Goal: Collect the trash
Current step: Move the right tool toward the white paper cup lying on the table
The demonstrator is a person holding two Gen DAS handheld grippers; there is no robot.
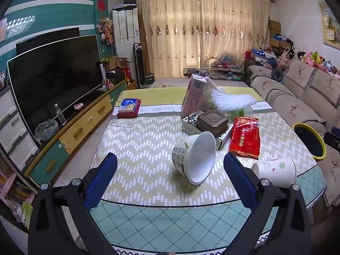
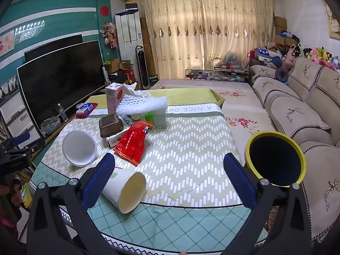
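While both grippers hang over the table [image 1: 131,148], the left gripper [image 1: 170,176] and the right gripper [image 2: 170,176] are wide open and hold nothing. A white bowl [image 1: 194,158] lies tipped over. Near it lie a paper cup [image 2: 125,190] and a red bag [image 1: 245,137]. A yellow bin [image 2: 276,159] sits by the table's right side.

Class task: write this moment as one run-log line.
left gripper: open, empty | right gripper: open, empty | bowl, cup: tipped on table | bin: right of table
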